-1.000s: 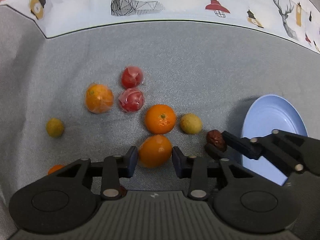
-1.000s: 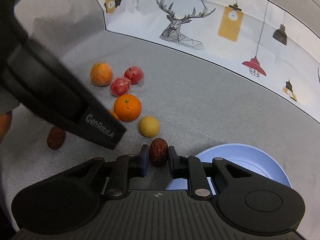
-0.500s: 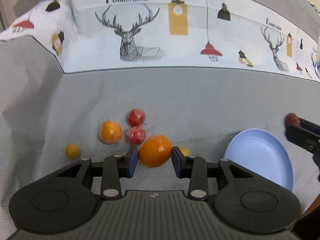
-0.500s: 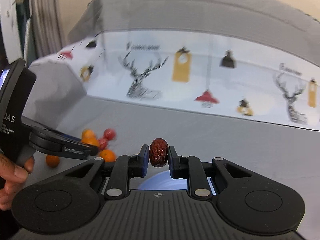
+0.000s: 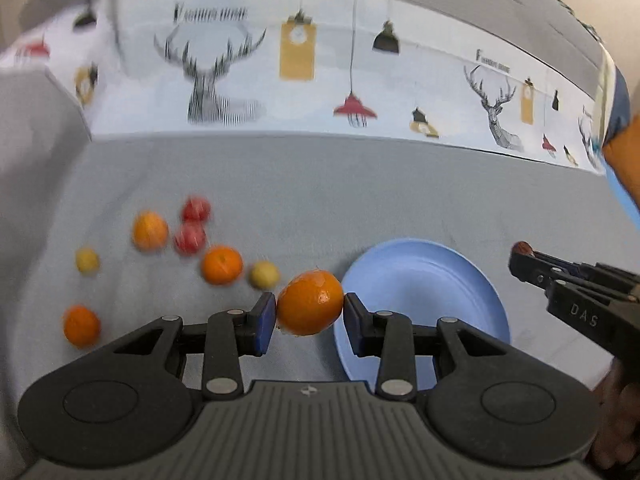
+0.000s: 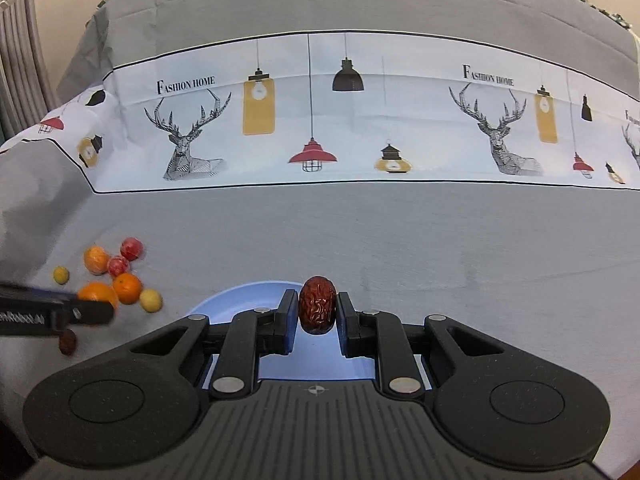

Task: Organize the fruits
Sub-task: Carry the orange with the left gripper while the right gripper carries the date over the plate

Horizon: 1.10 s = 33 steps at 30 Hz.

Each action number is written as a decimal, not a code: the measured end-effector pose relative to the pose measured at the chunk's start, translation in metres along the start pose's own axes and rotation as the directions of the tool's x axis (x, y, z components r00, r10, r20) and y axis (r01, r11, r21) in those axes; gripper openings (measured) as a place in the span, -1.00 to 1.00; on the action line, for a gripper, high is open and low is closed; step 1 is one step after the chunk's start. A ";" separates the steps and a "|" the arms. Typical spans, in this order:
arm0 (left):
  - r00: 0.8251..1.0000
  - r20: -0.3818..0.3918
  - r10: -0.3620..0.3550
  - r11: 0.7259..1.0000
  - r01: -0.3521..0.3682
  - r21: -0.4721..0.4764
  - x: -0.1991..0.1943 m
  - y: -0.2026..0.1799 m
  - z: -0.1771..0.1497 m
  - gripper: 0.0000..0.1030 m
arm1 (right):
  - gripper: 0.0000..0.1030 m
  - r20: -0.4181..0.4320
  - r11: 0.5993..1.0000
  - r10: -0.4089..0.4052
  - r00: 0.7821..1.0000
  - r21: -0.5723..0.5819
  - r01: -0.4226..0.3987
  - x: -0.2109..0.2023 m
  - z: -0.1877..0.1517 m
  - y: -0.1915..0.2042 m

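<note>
Fruit in both our grippers: left gripper (image 5: 310, 312) jaws pinch a round glossy orange (image 5: 310, 304) beside the blue plate (image 5: 432, 280); right gripper (image 6: 317, 312) jaws clamp a wrinkled oval date (image 6: 317, 310), long axis upright, above the plate.

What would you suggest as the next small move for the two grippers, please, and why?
Probably lower the right gripper and release the red date: its jaws hold it above the bare blue plate, while the left gripper with its orange is only at the rim.
</note>
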<state>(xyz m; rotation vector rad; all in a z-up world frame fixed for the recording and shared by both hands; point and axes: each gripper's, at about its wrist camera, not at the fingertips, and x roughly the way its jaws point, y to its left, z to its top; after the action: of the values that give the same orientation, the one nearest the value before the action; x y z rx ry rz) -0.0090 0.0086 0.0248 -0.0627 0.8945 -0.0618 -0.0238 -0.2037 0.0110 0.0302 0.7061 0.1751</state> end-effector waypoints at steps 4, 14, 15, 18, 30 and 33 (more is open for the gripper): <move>0.998 0.048 0.043 0.998 -0.045 0.046 -0.004 0.002 -0.003 -0.21 | -0.59 -0.003 1.000 -0.009 1.000 -0.009 0.009 0.000 -0.001 -0.005; 0.977 0.195 -0.087 0.955 0.026 0.296 -0.053 -0.042 -0.042 -0.20 | -0.59 0.029 0.999 0.029 0.999 0.022 -0.029 -0.005 0.002 -0.005; 0.981 0.174 -0.088 0.961 0.037 0.275 -0.054 -0.041 -0.043 -0.20 | -0.59 0.031 0.999 0.031 0.999 0.029 -0.032 -0.005 0.002 -0.006; 0.996 0.089 -0.012 0.974 -0.009 0.226 -0.045 -0.040 -0.036 -0.20 | -0.59 0.029 0.998 0.035 0.999 0.059 -0.036 -0.005 0.004 -0.013; 0.961 0.067 0.269 0.956 -0.258 -0.136 0.001 -0.036 -0.019 -0.22 | -0.59 0.036 0.991 0.057 0.998 0.120 -0.061 -0.002 0.007 -0.027; 0.938 0.144 0.315 0.945 -0.325 0.047 -0.022 -0.068 -0.054 -0.21 | -0.59 0.043 0.992 0.074 0.996 0.097 -0.078 -0.004 0.007 -0.026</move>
<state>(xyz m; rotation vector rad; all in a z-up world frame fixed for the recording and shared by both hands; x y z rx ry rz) -0.0667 -0.0592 0.0138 0.1441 0.7572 0.2137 -0.0184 -0.2302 0.0172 0.1549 0.6748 0.2116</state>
